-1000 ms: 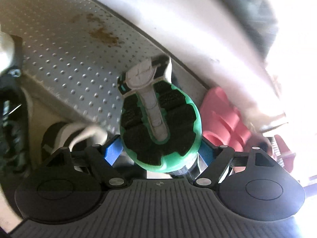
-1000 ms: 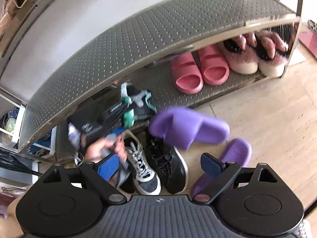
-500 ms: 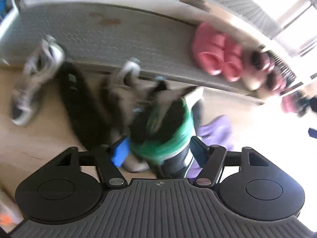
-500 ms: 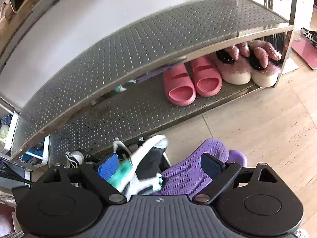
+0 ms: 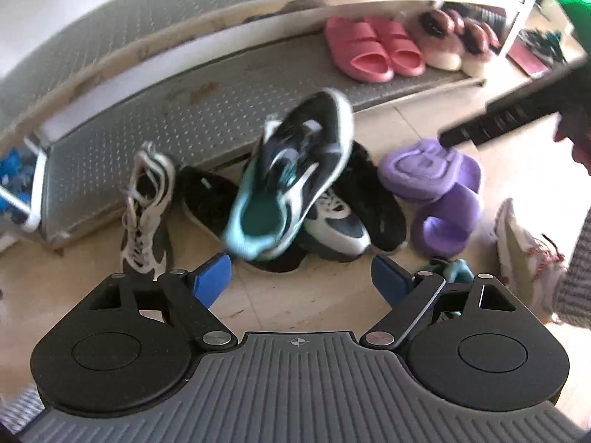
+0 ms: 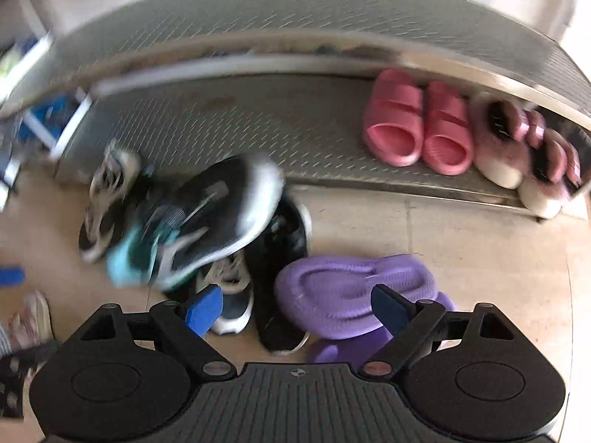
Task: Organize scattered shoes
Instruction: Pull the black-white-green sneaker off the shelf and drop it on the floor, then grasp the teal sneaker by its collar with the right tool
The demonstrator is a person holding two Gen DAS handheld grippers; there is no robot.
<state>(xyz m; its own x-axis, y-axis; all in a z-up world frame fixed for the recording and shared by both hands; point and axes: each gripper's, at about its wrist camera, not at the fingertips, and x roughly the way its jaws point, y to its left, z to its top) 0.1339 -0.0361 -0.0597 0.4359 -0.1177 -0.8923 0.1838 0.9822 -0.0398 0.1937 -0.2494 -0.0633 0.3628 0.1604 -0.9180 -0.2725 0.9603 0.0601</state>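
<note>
With both my left gripper [image 5: 301, 277] and right gripper [image 6: 295, 308] spread wide and empty, the teal sneaker [image 5: 291, 177] tops the floor pile at 12 o'clock, short of the rack shelf [image 5: 207, 110]: next, I judge, a regrasp.

Black grippers; blue fingers [image 5: 210, 282]; grey knit sleeve [image 5: 574, 277]

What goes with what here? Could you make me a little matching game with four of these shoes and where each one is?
Shoes:
1. pink slides
2. fluffy pink slippers
3. purple slides
4. teal-lined sneaker

Places:
A. on the floor, one lying across the other
B. at the lower shelf's right end
C. on top of the shoe pile
D. on the lower shelf, left of the fluffy pair

Pairs: 1-D, 2-B, 3-A, 4-C
</note>
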